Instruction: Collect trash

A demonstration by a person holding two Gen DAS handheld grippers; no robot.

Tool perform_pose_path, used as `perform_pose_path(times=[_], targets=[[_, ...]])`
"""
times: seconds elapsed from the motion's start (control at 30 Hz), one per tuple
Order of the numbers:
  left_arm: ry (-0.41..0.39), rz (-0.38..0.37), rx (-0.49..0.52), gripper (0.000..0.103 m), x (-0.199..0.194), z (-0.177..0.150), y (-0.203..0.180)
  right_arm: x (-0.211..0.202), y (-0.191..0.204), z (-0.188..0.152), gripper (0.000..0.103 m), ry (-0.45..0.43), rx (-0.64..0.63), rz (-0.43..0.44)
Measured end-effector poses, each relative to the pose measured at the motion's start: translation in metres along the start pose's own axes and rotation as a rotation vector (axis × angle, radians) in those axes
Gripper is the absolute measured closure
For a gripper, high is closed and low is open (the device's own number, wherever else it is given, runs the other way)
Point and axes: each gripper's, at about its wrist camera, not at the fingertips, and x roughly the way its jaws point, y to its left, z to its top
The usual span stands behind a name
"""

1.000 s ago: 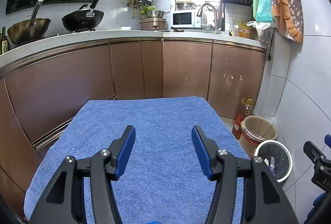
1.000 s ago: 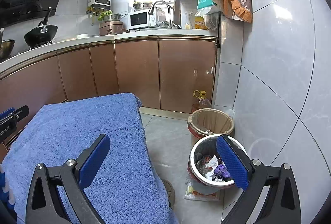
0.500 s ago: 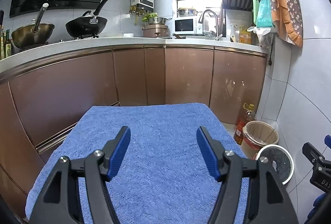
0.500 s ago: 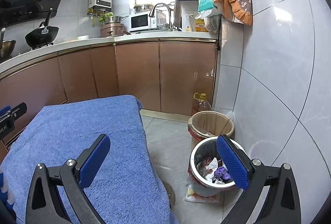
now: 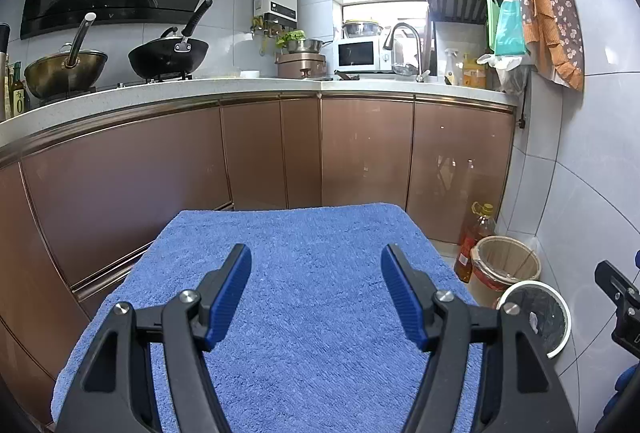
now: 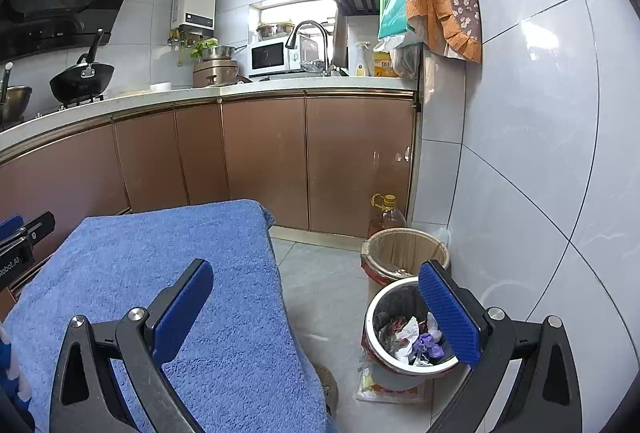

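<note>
A small kitchen is being shown: white tiled walls, copper-brown cabinets (image 5: 368, 149) under a pale counter, a black wok (image 5: 168, 55) on the stove, a microwave (image 5: 358, 53) by the window. In the foreground a desk is being covered by a blue towel (image 5: 316, 273), bare of any objects.

The left gripper (image 5: 316, 287) is being held over the towel; its fingers (image 5: 230, 293) have just been spreading apart and are now standing wide, nothing being pinched between them. The right gripper (image 6: 316, 317) is being held past the towel's right edge, over the floor; its fingers (image 6: 448, 313) are also being kept wide apart with nothing between them, the right one overlapping the bin in the picture.

The trash (image 6: 412, 339), crumpled white and purple scraps, is lying inside a round steel bin (image 6: 370, 313) on the floor by the right wall. Just behind that bin a wooden-look basket (image 6: 404, 247) is standing, and an oil bottle (image 6: 385, 215) behind that, against the cabinet. A flat packet (image 6: 384, 387) is lying on the floor under the steel bin's front edge.
</note>
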Motion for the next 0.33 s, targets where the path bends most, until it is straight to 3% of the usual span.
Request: perform_pose_path(times=[0.33], targets=[[0.001,-0.006,0.001,0.037,-0.0013,-0.0011,-0.0023,-0.0003,-0.0009,0.0006,0.0,-0.003,0.0,0.0]])
